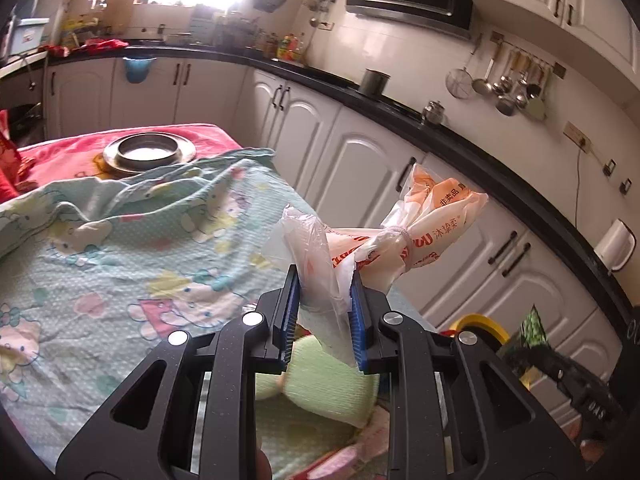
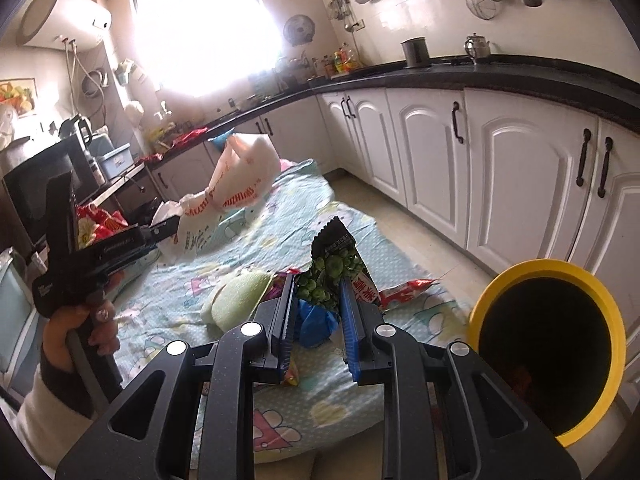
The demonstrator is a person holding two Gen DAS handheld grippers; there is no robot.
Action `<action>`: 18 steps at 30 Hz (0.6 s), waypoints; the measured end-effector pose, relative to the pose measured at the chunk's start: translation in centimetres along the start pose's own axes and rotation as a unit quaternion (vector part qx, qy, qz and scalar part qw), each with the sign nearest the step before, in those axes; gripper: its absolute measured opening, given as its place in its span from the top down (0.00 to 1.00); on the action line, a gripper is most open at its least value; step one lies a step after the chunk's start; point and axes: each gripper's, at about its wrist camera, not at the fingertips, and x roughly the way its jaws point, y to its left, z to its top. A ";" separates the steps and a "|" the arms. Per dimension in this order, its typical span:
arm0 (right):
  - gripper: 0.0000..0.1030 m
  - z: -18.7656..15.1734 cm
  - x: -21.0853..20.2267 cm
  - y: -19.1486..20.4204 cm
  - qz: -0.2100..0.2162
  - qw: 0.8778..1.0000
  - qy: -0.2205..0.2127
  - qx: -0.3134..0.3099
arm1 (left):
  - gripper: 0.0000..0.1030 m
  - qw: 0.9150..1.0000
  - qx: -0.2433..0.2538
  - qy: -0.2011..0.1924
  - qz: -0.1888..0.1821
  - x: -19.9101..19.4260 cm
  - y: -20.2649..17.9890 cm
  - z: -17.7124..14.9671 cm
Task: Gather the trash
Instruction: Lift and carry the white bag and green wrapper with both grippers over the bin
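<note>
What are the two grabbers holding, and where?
The left gripper pinches the white and orange plastic bag by its bunched end. The right gripper pinches the green snack wrapper by its lower end.

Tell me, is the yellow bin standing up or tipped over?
Standing up. The yellow bin rests beside the table, its open mouth facing upward.

plastic bag [image 1: 420, 236]: thin crinkled film, semi-gloss, was white with orange print
snack wrapper [image 2: 334, 276]: glossy foil-like plastic, black and green
bedsheet [image 1: 132, 248]: soft matt cloth, rumpled, cartoon print
bin [image 2: 600, 320]: smooth yellow plastic rim, dark inside
metal dish [image 1: 149, 153]: dull-shiny metal
countertop [image 1: 460, 136]: glossy black
cabinet doors [image 2: 432, 152]: smooth white, satin
gripper pads [image 1: 291, 312]: ribbed blue plastic
</note>
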 end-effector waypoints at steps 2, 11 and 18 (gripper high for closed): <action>0.80 0.0 -0.5 -0.3 -0.005 1.000 -0.006 0.005 | 0.84 1.000 0.006 0.002 -0.004 0.1 -0.7 -0.2; 0.80 0.6 -2.3 -2.9 -0.026 0.999 -0.031 0.029 | 0.84 0.999 0.038 0.015 -0.021 0.9 -4.1 -1.3; 0.80 1.0 -3.9 -5.5 -0.042 0.997 -0.051 0.051 | 0.84 0.997 0.062 0.022 -0.026 1.3 -6.7 -2.2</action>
